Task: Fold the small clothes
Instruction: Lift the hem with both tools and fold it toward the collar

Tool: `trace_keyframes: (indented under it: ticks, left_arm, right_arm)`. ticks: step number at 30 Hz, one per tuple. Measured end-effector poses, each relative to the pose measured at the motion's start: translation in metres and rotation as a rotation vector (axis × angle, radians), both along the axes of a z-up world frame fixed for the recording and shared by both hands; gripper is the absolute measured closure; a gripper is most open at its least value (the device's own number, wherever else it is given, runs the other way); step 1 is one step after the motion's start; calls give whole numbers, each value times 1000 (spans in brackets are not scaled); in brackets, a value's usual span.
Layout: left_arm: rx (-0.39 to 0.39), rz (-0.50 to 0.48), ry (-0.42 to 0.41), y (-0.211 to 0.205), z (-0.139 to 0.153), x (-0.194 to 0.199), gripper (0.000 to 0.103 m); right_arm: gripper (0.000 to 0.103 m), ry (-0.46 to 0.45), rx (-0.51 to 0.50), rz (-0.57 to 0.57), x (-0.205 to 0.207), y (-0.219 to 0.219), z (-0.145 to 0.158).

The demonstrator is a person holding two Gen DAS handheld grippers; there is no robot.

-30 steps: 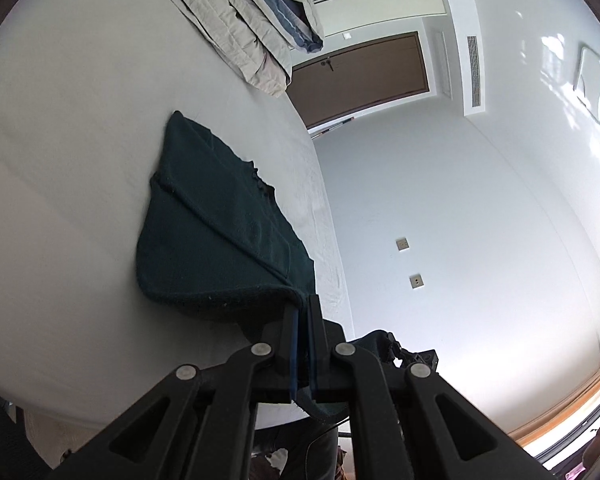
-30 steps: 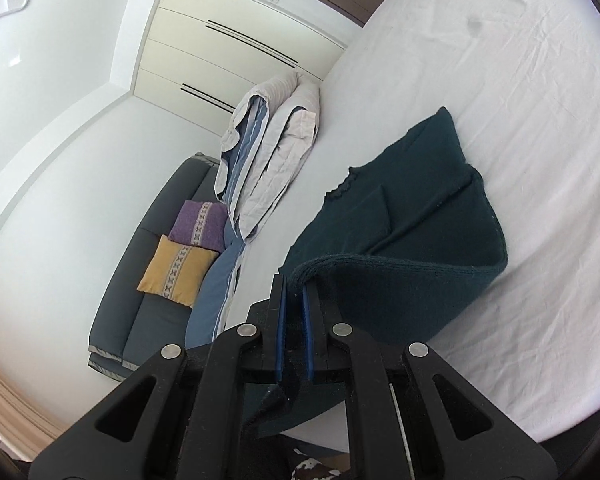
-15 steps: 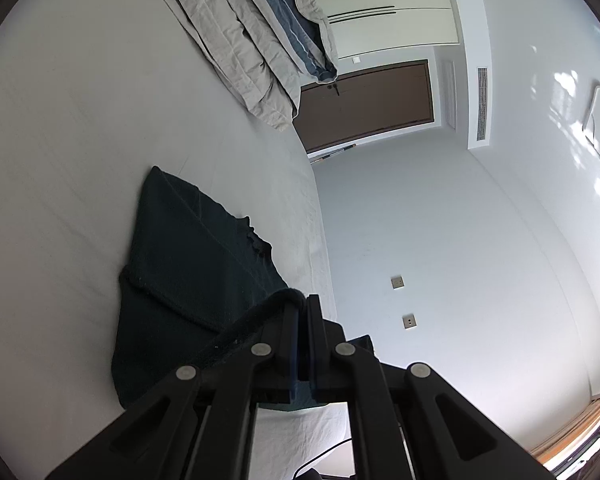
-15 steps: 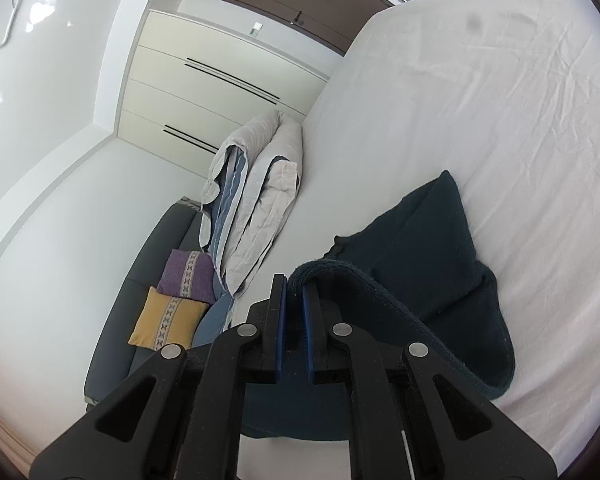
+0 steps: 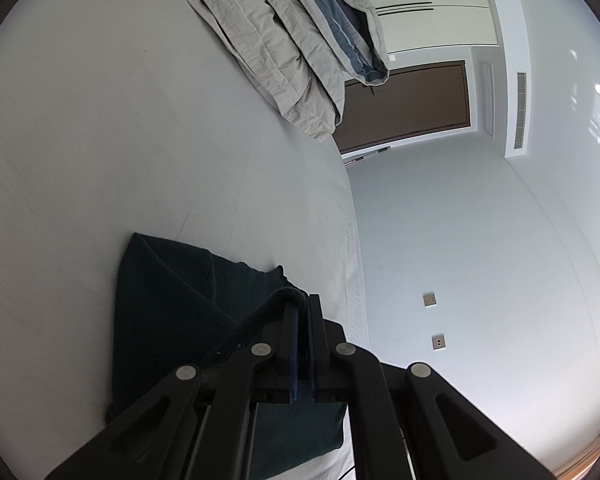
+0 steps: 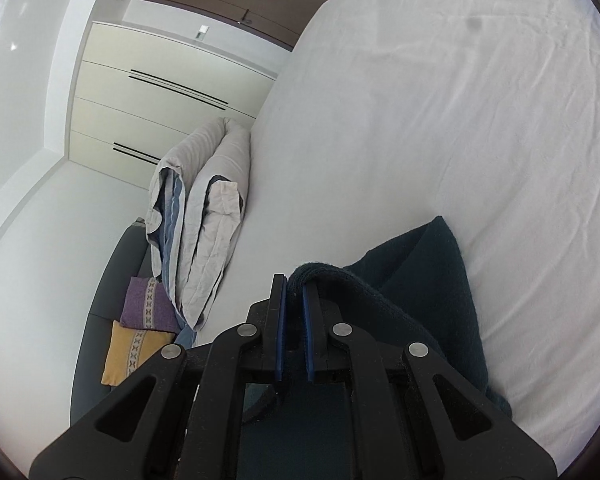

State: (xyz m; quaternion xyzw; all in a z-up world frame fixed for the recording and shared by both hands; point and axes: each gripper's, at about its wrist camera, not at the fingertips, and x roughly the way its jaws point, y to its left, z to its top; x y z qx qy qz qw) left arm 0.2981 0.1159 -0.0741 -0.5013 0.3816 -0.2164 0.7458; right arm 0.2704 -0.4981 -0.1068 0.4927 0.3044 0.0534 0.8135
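Observation:
A dark teal knitted garment (image 5: pixel 172 312) lies on the white bed (image 5: pixel 100 140), partly folded over itself. My left gripper (image 5: pixel 303 306) is shut on one edge of it and holds that edge just above the rest of the cloth. My right gripper (image 6: pixel 295 284) is shut on another edge of the same garment (image 6: pixel 432 300), which drapes from the jaws down to the right onto the bed sheet (image 6: pixel 460 120). The part of the garment under both grippers is hidden.
A folded grey and blue duvet (image 5: pixel 292 40) lies at the far end of the bed; it also shows in the right wrist view (image 6: pixel 204 224). A dark sofa with purple (image 6: pixel 146 304) and yellow cushions stands beside the bed. The bed edge (image 5: pixel 356 280) runs near the left gripper.
Both grippers have carried the held edges forward over the garment and lower toward the bed. The lifted fold has flattened, and less of the cloth shows ahead of the jaws.

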Motion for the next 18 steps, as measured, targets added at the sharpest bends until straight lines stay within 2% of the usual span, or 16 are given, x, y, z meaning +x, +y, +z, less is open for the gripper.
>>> trace_keyframes:
  ticks: [3, 4, 5, 6, 7, 8, 10, 13, 15, 18]
  left_arm:
    - [26, 41, 34, 2, -18, 22, 97]
    - [29, 55, 52, 4, -24, 28, 92]
    - [26, 65, 65, 6, -31, 32, 81]
    - [20, 77, 75, 8, -37, 34, 75]
    - [17, 84, 82, 10, -41, 34, 75]
    - [20, 84, 86, 10, -44, 33, 75]
    - [34, 76, 81, 8, -44, 27, 73]
    - [89, 50, 45, 1, -34, 13, 70]
    - [129, 33, 23, -5, -26, -1, 58]
    - [235, 8, -4, -15, -15, -20, 46]
  right_arm:
    - [93, 77, -25, -18, 34, -8, -21]
    - [92, 108, -50, -27, 44, -10, -26]
    - [92, 125, -82, -38, 52, -12, -31]
    - [91, 130, -127, -59, 58, -13, -32]
    - [84, 124, -168, -81, 62, -15, -32]
    - [72, 113, -187, -97, 66, -17, -32]
    - [57, 89, -189, -109, 67, -20, -31]
    - [57, 98, -245, -91, 60, -15, -25]
    - [57, 102, -288, -42, 52, -4, -19]
    - [57, 110, -378, 46, 35, 17, -9]
